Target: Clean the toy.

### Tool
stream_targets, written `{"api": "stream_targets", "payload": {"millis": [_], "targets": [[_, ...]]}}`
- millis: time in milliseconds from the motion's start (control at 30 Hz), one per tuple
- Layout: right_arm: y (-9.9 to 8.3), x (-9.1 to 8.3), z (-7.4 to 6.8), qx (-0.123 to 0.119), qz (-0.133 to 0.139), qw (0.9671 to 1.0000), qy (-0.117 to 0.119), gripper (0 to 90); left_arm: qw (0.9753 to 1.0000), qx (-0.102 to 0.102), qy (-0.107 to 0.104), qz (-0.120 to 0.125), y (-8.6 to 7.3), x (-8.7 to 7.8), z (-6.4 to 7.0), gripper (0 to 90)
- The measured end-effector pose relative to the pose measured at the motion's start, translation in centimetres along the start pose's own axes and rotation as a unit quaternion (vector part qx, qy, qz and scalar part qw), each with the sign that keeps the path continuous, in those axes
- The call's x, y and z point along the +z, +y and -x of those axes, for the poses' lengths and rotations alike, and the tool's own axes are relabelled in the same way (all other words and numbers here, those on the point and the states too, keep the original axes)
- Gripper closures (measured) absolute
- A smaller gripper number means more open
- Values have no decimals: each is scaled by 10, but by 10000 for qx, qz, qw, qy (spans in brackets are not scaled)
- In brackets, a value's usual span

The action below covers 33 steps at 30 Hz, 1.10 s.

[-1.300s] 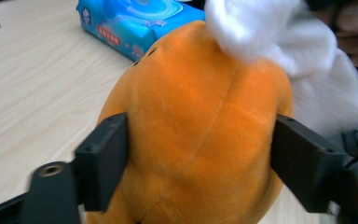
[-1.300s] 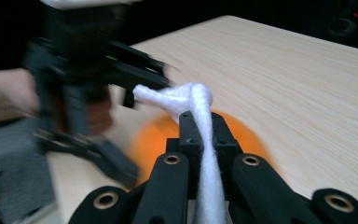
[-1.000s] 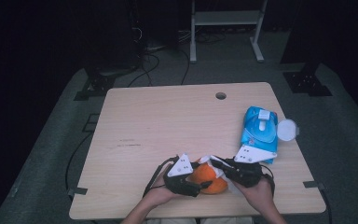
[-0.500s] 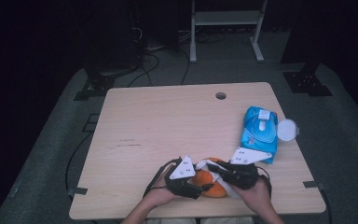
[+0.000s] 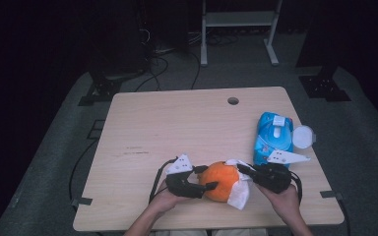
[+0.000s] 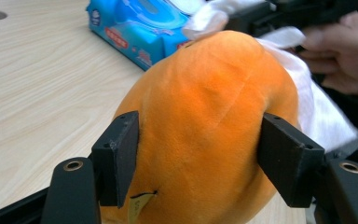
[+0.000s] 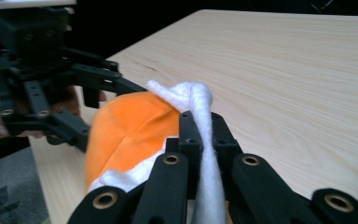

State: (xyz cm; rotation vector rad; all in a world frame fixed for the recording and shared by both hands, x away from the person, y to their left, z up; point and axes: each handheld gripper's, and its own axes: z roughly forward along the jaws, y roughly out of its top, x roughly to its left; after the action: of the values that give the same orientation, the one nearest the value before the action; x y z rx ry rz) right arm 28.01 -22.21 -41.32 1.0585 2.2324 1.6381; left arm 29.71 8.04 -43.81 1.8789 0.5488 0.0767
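Observation:
An orange plush ball [image 5: 220, 180] sits near the table's front edge. My left gripper [image 5: 203, 178] is shut on it, its black jaws pressing both sides of the orange plush ball [image 6: 200, 126]. A white wipe [image 5: 240, 189] drapes over the ball's right side. My right gripper [image 5: 242, 171] is shut on that white wipe [image 7: 200, 112], which bunches above the jaw tips and lies against the orange plush ball [image 7: 130, 128]. The left gripper [image 7: 81, 100] faces it from the far side in the right gripper view.
A blue pack of wet wipes [image 5: 273, 137] lies at the right of the wooden table [image 5: 177, 128], with a white round lid [image 5: 303, 136] beside it. A cable hole [image 5: 233, 101] is near the back edge. Hands hold both grippers at the front.
The ball and both grippers have stayed near the front edge. The wipe now hangs lower over the ball's right side.

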Motion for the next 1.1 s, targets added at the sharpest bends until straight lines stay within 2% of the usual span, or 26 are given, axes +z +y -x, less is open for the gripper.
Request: {"api": "stream_targets", "payload": {"millis": [33, 133, 200, 233, 300, 367, 433, 500, 533, 600, 633, 700, 767, 833, 933, 1000, 1100], "targets": [[1, 0, -1, -2, 20, 10000, 42, 862, 9999, -94, 43, 44, 0, -1, -2, 334], [6, -1, -8, 59, 212, 9990, 390, 862, 9994, -284, 156, 151, 1, -4, -7, 342], [9, 1, -17, -60, 217, 9983, 543, 861, 9987, -416, 199, 235, 2, -5, -9, 349], [10, 4, -22, -145, 194, 9979, 599, 860, 9989, -391, 170, 213, 2, -4, -9, 350], [10, 10, -28, -364, 82, 9979, 521, 860, 9993, -289, 146, 161, 1, -3, -7, 350], [9, 11, -22, -292, 124, 9985, 452, 859, 9996, -256, 52, 144, 1, -3, -6, 341], [7, 7, -11, -155, 186, 9993, 299, 859, 10000, -58, -58, 45, 1, 0, -4, 304], [4, 4, 3, 130, 273, 9992, 243, 859, 9994, 282, -96, -165, -1, 7, 2, 241], [2, 3, 6, 188, 278, 9992, 228, 859, 9982, 531, -12, -272, -2, 13, 7, 211], [3, 4, 2, 140, 261, 9992, 284, 859, 9954, 822, 250, -424, -3, 19, 13, 175], [4, 6, -4, 61, 230, 9991, 337, 859, 9948, 860, 363, -418, -3, 20, 14, 180], [7, 11, -16, -146, 209, 9987, 453, 858, 9945, 830, 529, -358, -3, 17, 12, 272], [11, 16, -28, -367, 167, 9975, 586, 858, 9943, 873, 557, -271, 0, 14, 14, 346], [13, 17, -32, -509, 182, 9973, 503, 859, 9933, 965, 558, -293, 5, 9, 17, 363], [10, 14, -19, -267, 323, 9982, 418, 859, 9931, 970, 589, -293, 9, 1, 19, 376], [5, 13, -10, -120, 317, 9991, 243, 858, 9923, 1005, 631, -360, 10, 1, 21, 375], [5, 13, -10, -126, 299, 9995, 56, 858, 9923, 990, 629, -399, 11, 4, 22, 348]]}}
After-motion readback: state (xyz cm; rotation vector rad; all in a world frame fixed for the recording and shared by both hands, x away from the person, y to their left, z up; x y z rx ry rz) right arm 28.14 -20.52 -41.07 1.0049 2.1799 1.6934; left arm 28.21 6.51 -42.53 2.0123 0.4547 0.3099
